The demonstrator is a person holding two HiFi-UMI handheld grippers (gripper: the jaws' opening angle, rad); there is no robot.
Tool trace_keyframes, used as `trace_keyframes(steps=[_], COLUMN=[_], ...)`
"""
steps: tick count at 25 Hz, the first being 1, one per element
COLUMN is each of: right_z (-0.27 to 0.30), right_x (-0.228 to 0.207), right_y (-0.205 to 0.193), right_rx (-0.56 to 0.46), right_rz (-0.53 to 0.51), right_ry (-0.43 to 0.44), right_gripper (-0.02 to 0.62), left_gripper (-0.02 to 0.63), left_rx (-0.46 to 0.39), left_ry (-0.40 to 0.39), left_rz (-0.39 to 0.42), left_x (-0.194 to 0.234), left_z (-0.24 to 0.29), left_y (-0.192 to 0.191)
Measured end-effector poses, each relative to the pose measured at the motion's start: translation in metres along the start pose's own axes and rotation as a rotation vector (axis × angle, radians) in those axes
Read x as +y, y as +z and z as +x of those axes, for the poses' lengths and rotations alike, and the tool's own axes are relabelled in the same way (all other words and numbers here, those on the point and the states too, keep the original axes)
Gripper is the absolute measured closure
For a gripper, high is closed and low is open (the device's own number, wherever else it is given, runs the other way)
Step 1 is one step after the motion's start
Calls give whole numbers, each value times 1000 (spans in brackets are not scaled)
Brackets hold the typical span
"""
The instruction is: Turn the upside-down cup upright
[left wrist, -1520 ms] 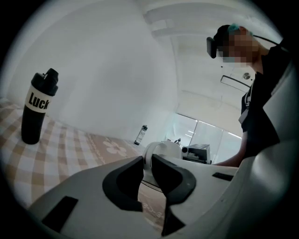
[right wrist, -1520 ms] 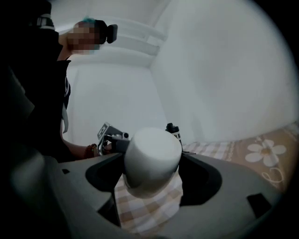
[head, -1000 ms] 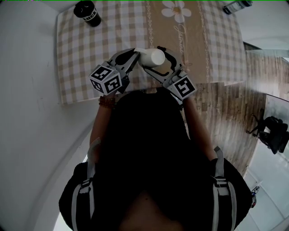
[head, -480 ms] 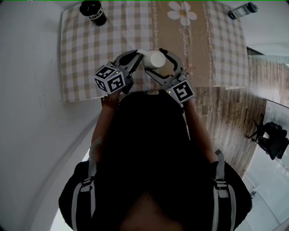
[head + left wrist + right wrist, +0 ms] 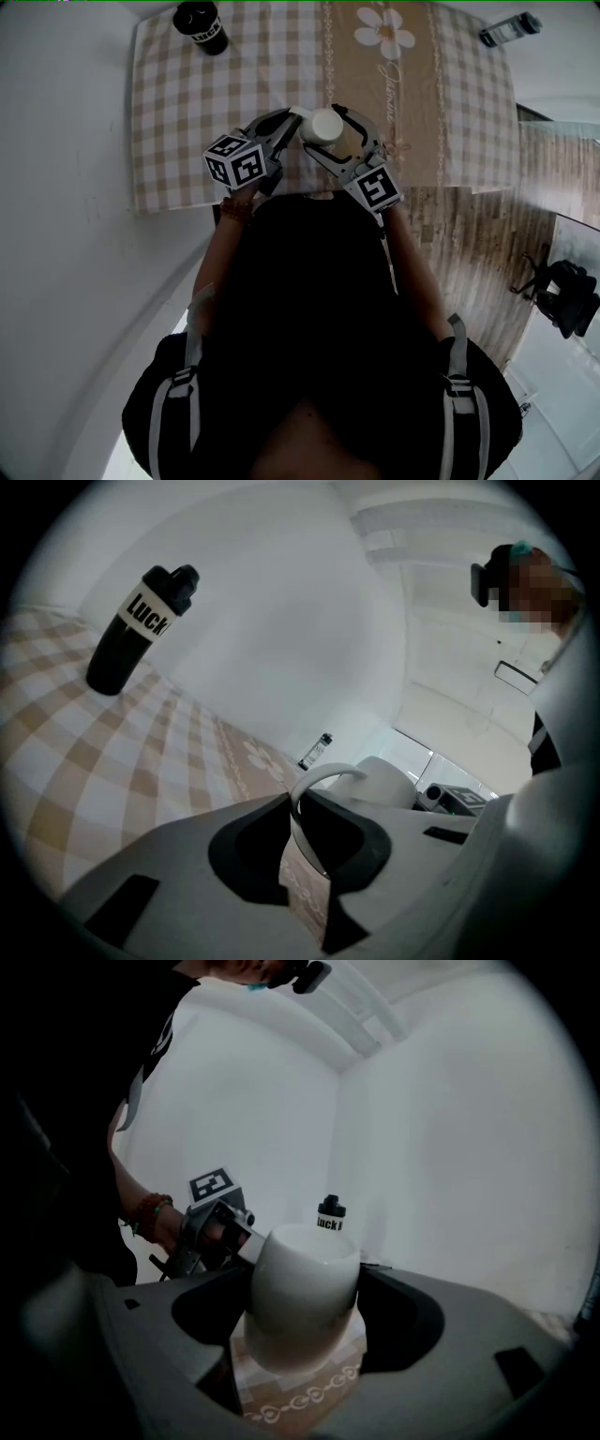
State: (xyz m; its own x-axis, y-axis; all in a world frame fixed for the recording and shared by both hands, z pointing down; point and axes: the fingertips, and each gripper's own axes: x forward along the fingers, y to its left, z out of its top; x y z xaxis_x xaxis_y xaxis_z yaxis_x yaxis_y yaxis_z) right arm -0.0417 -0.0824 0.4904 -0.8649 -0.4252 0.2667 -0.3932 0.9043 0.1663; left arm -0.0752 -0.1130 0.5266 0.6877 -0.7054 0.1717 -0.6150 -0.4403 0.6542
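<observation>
Over the last second the cup (image 5: 326, 125) has swung from lying on its side to standing on end. I judge the flip done, with only the set-down left. My right gripper (image 5: 305, 1330) stands wide, its fingers clamped on the cup's body. My left gripper (image 5: 298, 850) is nearly closed, pinching the handle (image 5: 323, 775). The cup's long axis is vertical, crossing the right fingers, and the upper end looks like the mouth. I cannot tell whether its bottom touches the tablecloth (image 5: 187, 84).
</observation>
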Motion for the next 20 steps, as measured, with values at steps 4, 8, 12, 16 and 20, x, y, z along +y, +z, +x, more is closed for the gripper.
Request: trace_keyframes(steps=[4,8,12,16,20], right_z=[5,8,11,14,17], right_x=[2,2,2,3,1], right_y=[-16,-31,-45,-55,-62], right_rx=[49,88,121,157,164], right_rz=[-16,-24,-27,-28,-8], right_ry=[12,18,18,33,38], right_gripper=[221,219,219,216,216], left_gripper=[580,580,578,577,577], left_rx=[38,85,131,159,183], left_ry=[32,53,79,107,126], left_rz=[-40,-44,-29,-32,-39], left_x=[12,21,28,35,40], left_z=[4,10,14,15,18], left_y=[-13,-26,-36,-43,-46])
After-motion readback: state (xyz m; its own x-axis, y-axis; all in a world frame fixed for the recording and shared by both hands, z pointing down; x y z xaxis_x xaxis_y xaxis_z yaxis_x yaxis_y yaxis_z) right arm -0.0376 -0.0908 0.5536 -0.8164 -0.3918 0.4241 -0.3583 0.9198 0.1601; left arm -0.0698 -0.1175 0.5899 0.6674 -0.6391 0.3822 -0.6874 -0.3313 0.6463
